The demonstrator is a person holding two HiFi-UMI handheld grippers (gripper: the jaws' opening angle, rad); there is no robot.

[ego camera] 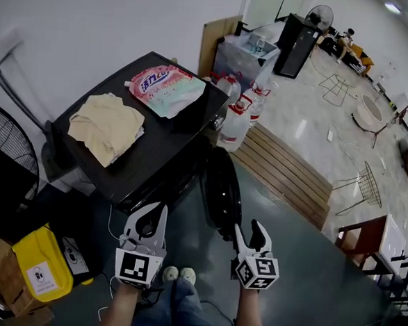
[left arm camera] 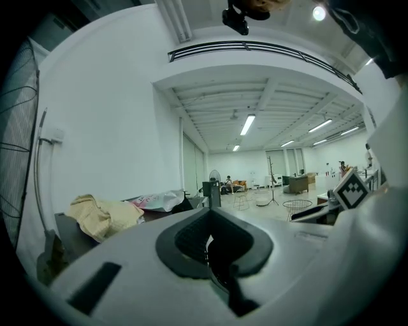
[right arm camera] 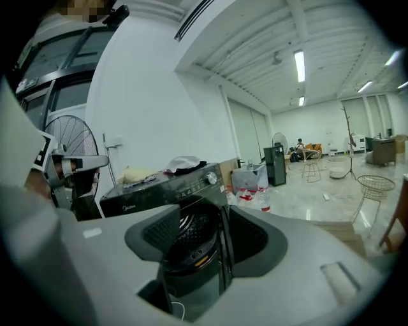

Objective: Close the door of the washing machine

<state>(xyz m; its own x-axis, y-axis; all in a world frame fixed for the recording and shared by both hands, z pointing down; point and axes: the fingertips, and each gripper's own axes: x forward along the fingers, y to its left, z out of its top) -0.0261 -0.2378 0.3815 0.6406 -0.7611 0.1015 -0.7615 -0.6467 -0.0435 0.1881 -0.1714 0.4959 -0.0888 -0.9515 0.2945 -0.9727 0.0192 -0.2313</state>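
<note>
This is a large open hall, more like a lab or workshop floor than a home. Straight ahead of the right gripper point(ego camera: 249, 230), a black washing machine point(ego camera: 157, 138) stands against a bare white wall point(ego camera: 95, 26). The polished floor point(ego camera: 311, 131) runs on far past it. Strip lights point(right arm camera: 299, 65) hang from a high, beamed ceiling. Farther from the gripper, beyond the machine, are big water bottles point(ego camera: 236, 123), a wooden pallet point(ego camera: 287, 173), a black cabinet point(ego camera: 296, 36), a pedestal fan point(ego camera: 319, 16) and a wire stool point(ego camera: 366, 187). A person point(ego camera: 349, 36) sits at the far end.
</note>
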